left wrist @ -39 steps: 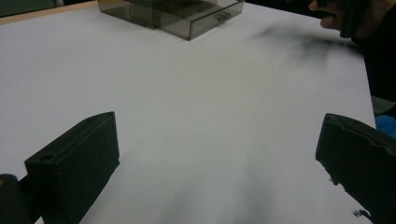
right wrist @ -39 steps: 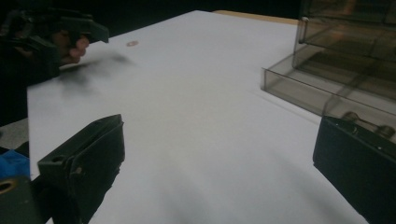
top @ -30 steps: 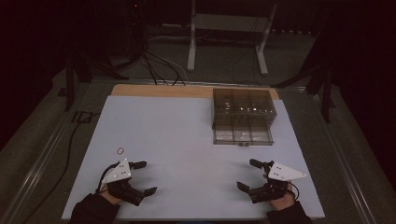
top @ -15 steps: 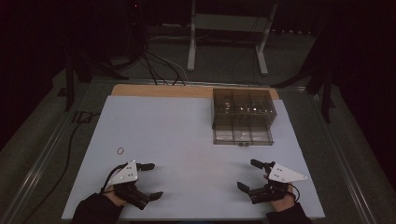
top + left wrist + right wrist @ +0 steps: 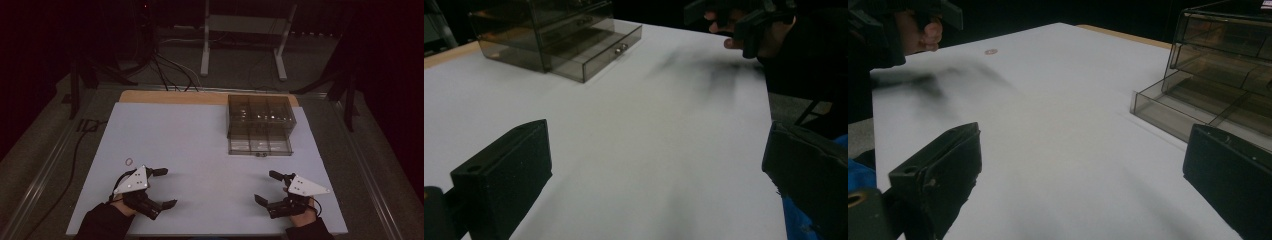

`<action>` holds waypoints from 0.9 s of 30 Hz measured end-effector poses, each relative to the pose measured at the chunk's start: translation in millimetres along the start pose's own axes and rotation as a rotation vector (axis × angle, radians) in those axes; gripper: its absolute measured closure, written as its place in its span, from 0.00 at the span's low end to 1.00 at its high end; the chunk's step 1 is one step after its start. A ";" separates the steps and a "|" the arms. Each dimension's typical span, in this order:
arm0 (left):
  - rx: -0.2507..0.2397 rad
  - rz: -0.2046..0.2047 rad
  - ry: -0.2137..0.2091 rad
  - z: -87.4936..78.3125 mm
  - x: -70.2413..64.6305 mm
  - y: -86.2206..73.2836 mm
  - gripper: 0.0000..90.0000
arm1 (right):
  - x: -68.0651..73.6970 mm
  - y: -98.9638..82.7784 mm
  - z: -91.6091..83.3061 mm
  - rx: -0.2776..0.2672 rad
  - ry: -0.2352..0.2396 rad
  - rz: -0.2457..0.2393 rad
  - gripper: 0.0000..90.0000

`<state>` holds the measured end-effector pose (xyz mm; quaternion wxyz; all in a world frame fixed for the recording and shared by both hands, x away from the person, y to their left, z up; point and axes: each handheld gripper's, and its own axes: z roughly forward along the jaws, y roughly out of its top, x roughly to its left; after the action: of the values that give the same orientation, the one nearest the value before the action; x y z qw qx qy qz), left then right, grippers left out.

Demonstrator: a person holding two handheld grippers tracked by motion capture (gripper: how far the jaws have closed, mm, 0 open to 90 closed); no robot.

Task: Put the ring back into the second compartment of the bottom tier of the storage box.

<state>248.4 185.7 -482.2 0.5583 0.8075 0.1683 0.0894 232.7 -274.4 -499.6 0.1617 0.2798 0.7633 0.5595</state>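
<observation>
- High view: a white table top [image 5: 200,145] sits in a dark room, with a strip of bare wood along its far edge.
- A smoky transparent drawer cabinet [image 5: 259,120] stands at the far right of the table; its bottom drawer [image 5: 260,146] is pulled out toward the person, showing a small knob at the front.
- A small ring [image 5: 128,161], thin and pinkish, lies flat on the table near the left edge, just beyond the left gripper and apart from it.
- The left gripper [image 5: 162,187] is at the near left, held in a dark-sleeved hand, its jaws spread apart with nothing between them, pointing right toward the table's middle.
- The right gripper [image 5: 266,186] is at the near right, also held in a hand, jaws spread and empty, pointing left.
- The two grippers are well apart, facing each other across bare table.
- Left gripper view: the left gripper [image 5: 659,165] shows two black jaws wide apart over white table. The drawer cabinet [image 5: 544,30] stands at upper left with its drawer out, and the other hand [image 5: 749,32] with its gripper is at upper right.
- Right gripper view: the right gripper [image 5: 1083,165] has its jaws wide apart and empty. The drawer cabinet [image 5: 1228,55] is at right, open drawer [image 5: 1193,107] nearest. The ring [image 5: 991,51] lies far off at upper left, near the other hand [image 5: 918,32].
</observation>
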 end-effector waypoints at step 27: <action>-0.044 -0.025 0.171 -31.2 24.0 14.2 0.01 | -0.8 -1.0 -1.8 -0.005 -0.007 0.010 0.02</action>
<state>262.7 217.3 -458.8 0.5607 0.7822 0.2232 0.1547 232.1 -276.5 -500.0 0.1621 0.2852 0.7599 0.5612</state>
